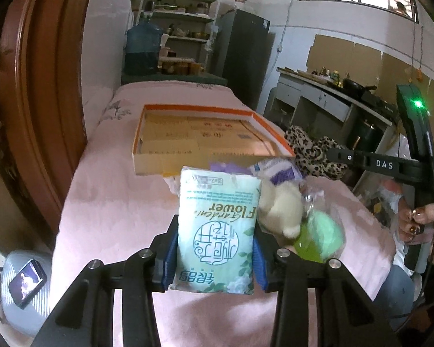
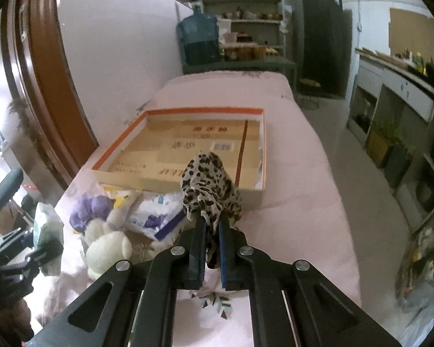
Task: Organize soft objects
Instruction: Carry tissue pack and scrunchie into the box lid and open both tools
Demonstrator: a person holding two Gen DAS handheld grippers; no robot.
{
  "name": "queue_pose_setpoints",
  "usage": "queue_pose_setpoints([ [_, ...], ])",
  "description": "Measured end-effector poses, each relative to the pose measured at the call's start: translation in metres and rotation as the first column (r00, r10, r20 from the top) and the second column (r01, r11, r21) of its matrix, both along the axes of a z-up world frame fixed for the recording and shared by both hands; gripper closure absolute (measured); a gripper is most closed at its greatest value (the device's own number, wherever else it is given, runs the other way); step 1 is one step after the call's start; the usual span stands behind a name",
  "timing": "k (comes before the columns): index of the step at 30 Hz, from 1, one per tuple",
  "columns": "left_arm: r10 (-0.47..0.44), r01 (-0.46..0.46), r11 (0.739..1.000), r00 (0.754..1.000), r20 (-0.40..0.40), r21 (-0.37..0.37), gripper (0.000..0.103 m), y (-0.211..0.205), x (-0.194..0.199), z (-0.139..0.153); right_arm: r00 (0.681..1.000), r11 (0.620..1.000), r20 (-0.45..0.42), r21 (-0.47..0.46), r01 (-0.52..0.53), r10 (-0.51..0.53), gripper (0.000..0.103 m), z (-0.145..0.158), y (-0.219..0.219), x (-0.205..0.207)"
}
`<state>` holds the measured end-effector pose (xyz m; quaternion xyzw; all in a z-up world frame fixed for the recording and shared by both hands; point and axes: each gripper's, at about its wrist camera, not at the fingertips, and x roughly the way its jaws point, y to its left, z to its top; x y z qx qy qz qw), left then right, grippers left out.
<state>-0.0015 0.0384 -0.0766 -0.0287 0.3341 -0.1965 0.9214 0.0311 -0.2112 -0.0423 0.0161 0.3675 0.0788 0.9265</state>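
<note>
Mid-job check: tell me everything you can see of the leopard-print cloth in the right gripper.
The leopard-print cloth is thin, soft fabric, cream with black and brown spots. It is bunched into a crumpled wad, not spread flat. The right gripper is shut on its lower part, blue-padded fingers pinching it; a fold hangs below between them. The bulk stands up past the fingertips, in front of the near wall of the open orange-rimmed cardboard box on the pink bedcover. Whether it touches the bed cannot be seen.

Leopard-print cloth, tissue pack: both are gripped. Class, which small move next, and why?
Probably carry both forward over the shallow cardboard box. The right gripper pinches the leopard-print cloth, the left gripper clamps the tissue pack, and the box lies open just ahead.
</note>
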Motion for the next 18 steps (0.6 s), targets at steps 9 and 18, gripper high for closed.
queue_pose_setpoints([
  [9, 0.039, -0.039, 0.999, 0.998, 0.046, -0.01, 0.061, 0.0, 0.021, 0.04, 0.998, 1.0, 0.062, -0.012, -0.018, 0.019, 0.096, 0.03, -0.009, 0.008],
  [18, 0.093, -0.093, 0.996, 0.994, 0.058, -0.004, 0.061, 0.001, 0.066, 0.072, 0.993, 0.998, 0.099, -0.012, -0.056, 0.057, 0.096, 0.054, -0.013, 0.029],
])
